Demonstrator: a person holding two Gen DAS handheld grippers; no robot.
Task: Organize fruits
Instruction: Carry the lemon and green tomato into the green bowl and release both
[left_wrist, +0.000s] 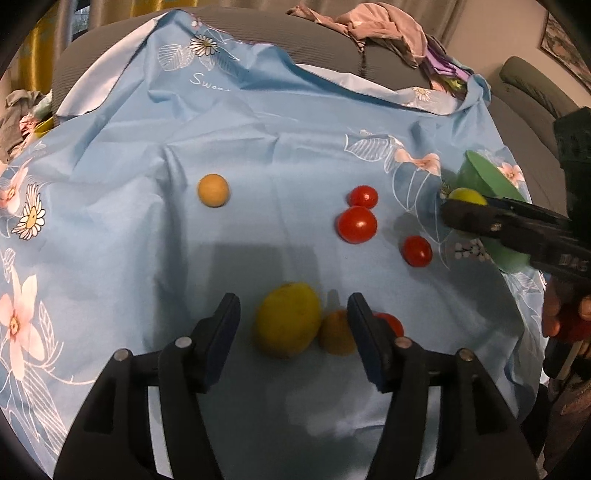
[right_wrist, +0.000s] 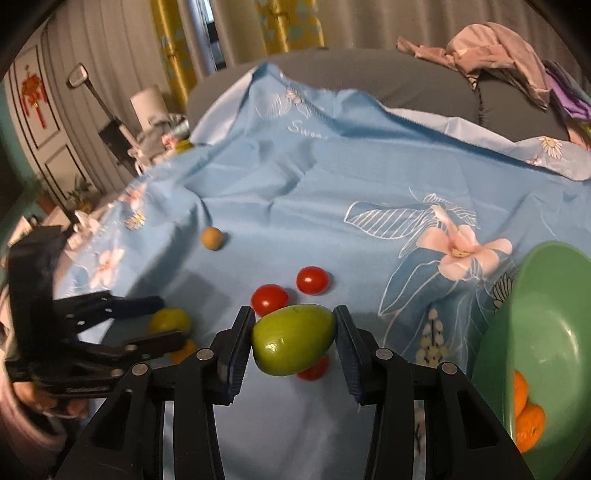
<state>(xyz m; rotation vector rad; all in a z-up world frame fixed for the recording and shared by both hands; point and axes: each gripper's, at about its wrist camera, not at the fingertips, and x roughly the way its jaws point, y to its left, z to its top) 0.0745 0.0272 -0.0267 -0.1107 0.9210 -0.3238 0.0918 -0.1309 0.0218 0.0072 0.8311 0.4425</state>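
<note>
Right gripper (right_wrist: 294, 341) clamped on green fruit (right_wrist: 293, 343), carry step, next a swing over green bowl (right_wrist: 535, 314) and release; left gripper (left_wrist: 293, 317) jaws apart around yellow fruit (left_wrist: 288, 325).

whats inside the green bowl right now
The right wrist view shows orange fruit pieces low against the green bowl's inner wall, at least two. The frame edge cuts off the rest of the bowl, so anything more inside cannot be seen.

Likely a home living room, grey sofa (left_wrist: 332, 48), yellow curtains (right_wrist: 291, 26), strewn clothes (right_wrist: 495, 48)
</note>
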